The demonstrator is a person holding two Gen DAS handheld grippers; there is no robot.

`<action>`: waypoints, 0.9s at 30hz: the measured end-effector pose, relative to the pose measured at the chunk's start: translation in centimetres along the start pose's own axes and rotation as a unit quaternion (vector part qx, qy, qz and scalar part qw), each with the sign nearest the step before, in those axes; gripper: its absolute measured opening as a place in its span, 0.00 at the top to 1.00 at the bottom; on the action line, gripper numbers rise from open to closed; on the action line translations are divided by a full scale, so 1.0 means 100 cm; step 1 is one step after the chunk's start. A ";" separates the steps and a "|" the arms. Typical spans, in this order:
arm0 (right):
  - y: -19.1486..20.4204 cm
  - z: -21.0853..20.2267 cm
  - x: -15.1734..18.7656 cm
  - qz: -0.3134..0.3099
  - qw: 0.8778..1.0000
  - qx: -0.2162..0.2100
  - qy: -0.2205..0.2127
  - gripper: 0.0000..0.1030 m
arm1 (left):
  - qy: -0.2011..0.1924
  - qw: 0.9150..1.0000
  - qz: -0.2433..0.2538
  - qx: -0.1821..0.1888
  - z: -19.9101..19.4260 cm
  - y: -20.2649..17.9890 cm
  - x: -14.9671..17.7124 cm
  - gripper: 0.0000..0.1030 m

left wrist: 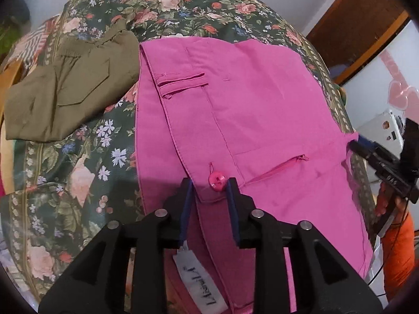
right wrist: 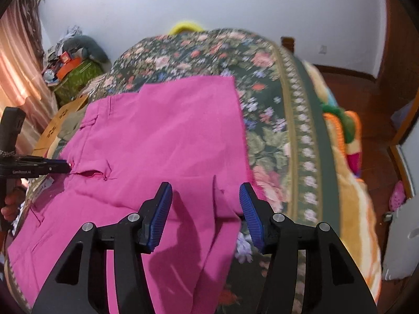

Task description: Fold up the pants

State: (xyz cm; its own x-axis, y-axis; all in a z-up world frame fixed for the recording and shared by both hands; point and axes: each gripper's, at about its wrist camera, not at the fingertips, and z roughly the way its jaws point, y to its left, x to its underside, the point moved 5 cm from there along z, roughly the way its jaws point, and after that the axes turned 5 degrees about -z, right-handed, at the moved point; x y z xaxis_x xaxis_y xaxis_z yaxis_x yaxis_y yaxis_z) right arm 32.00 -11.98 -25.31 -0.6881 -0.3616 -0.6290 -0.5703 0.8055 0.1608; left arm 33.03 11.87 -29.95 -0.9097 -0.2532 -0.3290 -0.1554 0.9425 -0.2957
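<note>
Pink pants lie flat on the floral bedspread, waistband and pink button towards me. My left gripper hangs right over the button tab. The tab lies between the blue pads and shows no pinch, so the jaws stand slightly open. In the right wrist view the left gripper tips the pants' left edge. My right gripper is open over the near right corner, a raised fold of fabric between its fingers, untouched. It also shows at the cloth's right edge.
A folded olive garment lies left of the pants. A cardboard box and clutter stand beyond the bed's left side. An orange and green knitted piece lies on the bed's right edge, above a wooden floor.
</note>
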 end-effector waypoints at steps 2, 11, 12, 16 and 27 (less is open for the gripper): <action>0.001 0.008 0.002 -0.004 1.000 -0.003 0.007 0.76 | -0.002 1.000 -0.008 0.009 0.002 0.001 -0.001 0.74; 0.014 -0.006 -0.002 -0.029 0.999 0.014 -0.033 0.97 | -0.057 0.994 0.036 -0.081 -0.004 -0.011 0.000 0.80; 0.012 -0.008 -0.005 -0.025 0.999 0.017 -0.038 0.97 | -0.058 0.994 0.040 -0.088 -0.004 -0.011 0.000 0.80; 0.003 0.006 -0.005 -0.029 0.998 0.049 -0.017 0.97 | -0.059 0.989 0.048 -0.127 0.003 -0.002 0.002 0.90; -0.034 0.026 0.014 -0.033 0.990 0.117 0.066 0.94 | -0.053 0.992 0.039 -0.107 0.004 0.004 0.004 0.84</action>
State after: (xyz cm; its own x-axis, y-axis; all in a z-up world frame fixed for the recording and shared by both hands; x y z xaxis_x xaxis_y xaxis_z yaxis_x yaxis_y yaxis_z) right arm 34.14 -13.97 -28.75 -0.7140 -0.4626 -0.5255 -0.5073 0.8591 -0.0670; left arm 32.73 12.11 -30.54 -0.8788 -0.1881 -0.4387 -0.1739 0.9821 -0.0727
